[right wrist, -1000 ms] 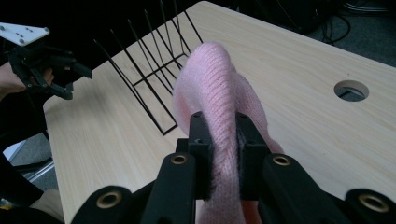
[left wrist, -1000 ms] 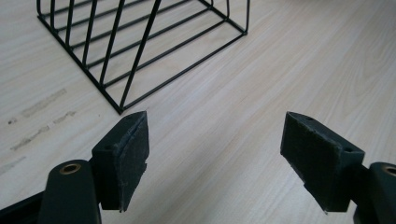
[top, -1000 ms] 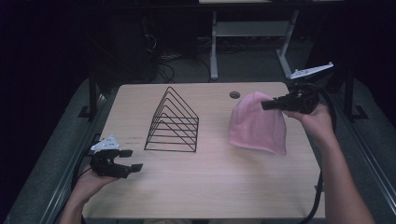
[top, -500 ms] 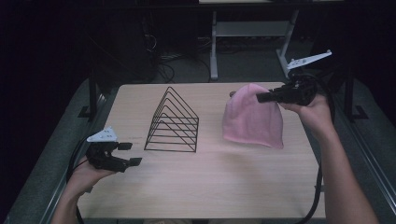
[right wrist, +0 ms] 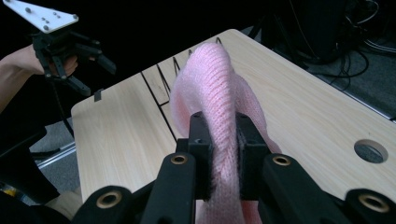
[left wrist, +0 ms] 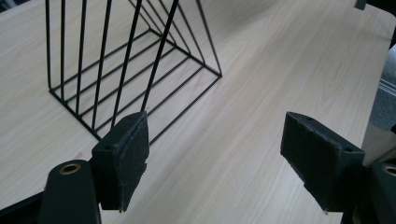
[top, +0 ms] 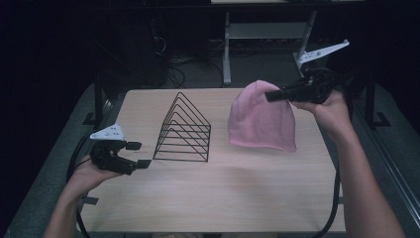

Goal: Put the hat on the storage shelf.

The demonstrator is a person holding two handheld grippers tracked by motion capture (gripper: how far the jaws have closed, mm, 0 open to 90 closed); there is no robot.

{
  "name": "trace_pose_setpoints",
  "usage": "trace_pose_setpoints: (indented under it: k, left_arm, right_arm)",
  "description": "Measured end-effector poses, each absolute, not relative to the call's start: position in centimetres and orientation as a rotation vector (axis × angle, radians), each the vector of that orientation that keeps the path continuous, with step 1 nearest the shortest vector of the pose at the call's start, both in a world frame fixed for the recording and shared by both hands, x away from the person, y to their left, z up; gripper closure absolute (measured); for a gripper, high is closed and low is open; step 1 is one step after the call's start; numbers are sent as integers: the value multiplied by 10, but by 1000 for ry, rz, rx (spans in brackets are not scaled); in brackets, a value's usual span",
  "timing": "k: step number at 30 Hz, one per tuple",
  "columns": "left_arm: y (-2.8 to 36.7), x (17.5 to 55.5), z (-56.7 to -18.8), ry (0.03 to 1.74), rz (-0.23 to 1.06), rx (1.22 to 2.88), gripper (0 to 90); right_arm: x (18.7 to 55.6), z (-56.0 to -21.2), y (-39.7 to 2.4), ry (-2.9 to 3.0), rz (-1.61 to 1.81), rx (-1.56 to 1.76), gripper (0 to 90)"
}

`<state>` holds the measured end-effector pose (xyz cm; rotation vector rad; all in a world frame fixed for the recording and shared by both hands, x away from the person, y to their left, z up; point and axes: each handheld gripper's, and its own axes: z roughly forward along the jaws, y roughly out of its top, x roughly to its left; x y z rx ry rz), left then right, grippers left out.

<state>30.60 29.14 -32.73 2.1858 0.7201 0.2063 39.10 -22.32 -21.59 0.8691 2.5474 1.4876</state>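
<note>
From my seat the pale wooden desk (top: 218, 198) fills the middle and lower part of the high view, with dark floor and cables behind it. On it, left of centre, stands the black wire rack (top: 183, 129), a row of triangular frames on a rectangular base, upright and apart from everything else.

Right of centre is the pink knit beanie (top: 261, 119). I see its crown lifted toward the upper right of the frame, while its open hem hangs down at or just above the desk; I cannot tell whether it touches. The right tongs (top: 277, 94) have it: in the right gripper view the two black pads are pressed together on a folded ridge of the pink knit (right wrist: 219, 154), which rises out of the jaws and runs away up the middle of the frame. So the beanie sits between the pads and hangs from the right tongs, at the right half of the desk.

The left tongs (top: 138, 154) are at the lower left of the high view, over the desk's left edge, just short of the rack's near corner. In the left gripper view (left wrist: 215, 154) their jaws stand wide apart with bare wood between them, the rack (left wrist: 126, 60) in the upper left.
</note>
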Motion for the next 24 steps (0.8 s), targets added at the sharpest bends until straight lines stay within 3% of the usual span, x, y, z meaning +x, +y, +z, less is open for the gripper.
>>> trace_pose_setpoints:
  k: [24]
  left_arm:
    - [263, 321, -296, 603, 171, 2177, 237]
  right_arm:
    - [383, -172, -154, 2631, 1524, 624, 796]
